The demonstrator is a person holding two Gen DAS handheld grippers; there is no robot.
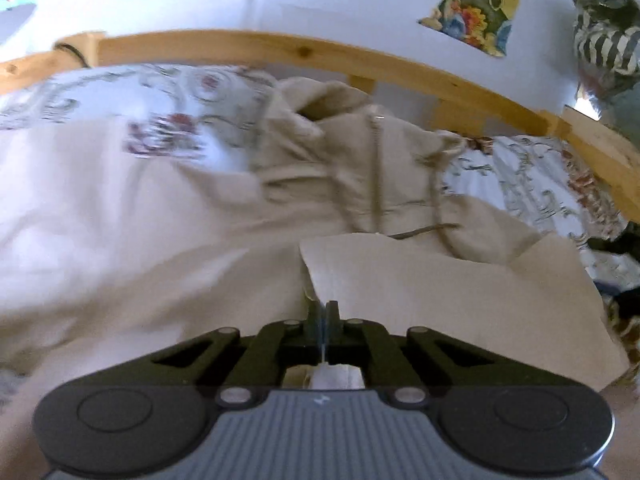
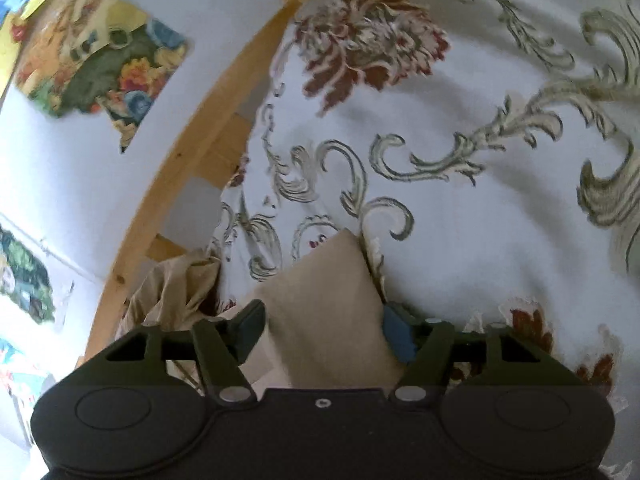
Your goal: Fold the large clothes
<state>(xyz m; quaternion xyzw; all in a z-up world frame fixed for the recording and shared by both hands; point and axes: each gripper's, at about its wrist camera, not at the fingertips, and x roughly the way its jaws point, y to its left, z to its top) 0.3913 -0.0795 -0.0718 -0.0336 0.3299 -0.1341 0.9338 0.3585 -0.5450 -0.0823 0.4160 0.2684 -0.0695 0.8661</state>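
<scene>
A large beige hoodie [image 1: 168, 216] lies spread on a floral bedspread [image 1: 532, 176], its hood [image 1: 320, 116] and drawstrings toward the wooden headboard. My left gripper [image 1: 323, 312] is shut on a folded edge of the hoodie [image 1: 440, 292], the cloth pinched between the pads. In the right wrist view my right gripper [image 2: 324, 324] is open, its fingers [image 2: 248, 324] standing on either side of a beige corner of the hoodie [image 2: 328, 304] without pinching it. More crumpled beige cloth [image 2: 176, 288] lies to its left.
A wooden bed rail [image 1: 304, 50] curves along the far side, also in the right wrist view [image 2: 168, 184]. A white wall with colourful floral patches [image 1: 476, 4] lies behind. Dark items [image 1: 616, 248] sit at the bed's right edge.
</scene>
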